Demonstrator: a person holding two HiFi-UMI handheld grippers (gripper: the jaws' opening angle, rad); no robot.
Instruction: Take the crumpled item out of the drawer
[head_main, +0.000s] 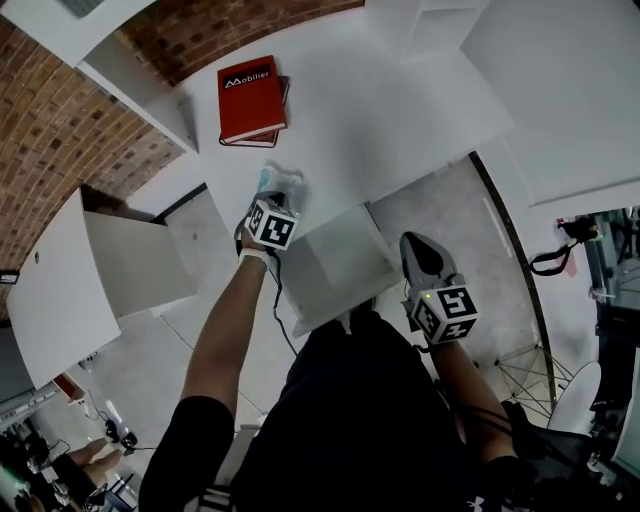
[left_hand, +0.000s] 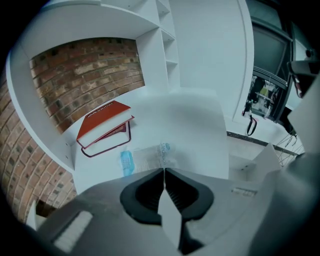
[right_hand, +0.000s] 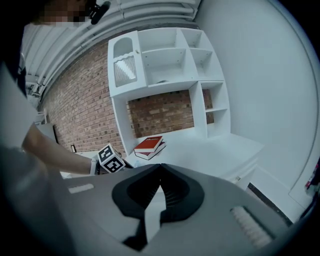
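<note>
I am viewing a crumpled clear plastic item (left_hand: 145, 158) lying on the desk top (left_hand: 190, 125), outside the drawer and just ahead of my left gripper (left_hand: 164, 170). Its jaws are pressing together, possibly nipping an edge. It is looking light, soft and slippery, so I am favouring a raised fold.

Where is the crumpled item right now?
The crumpled item lies on the white desktop, left of centre in the head view, between the red book and the left gripper, right at its tips.

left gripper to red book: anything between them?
Yes. The crumpled plastic, blue-labelled, lies on the desk just past the left gripper's shut tips and short of the book. The left gripper view shows it best.
</note>
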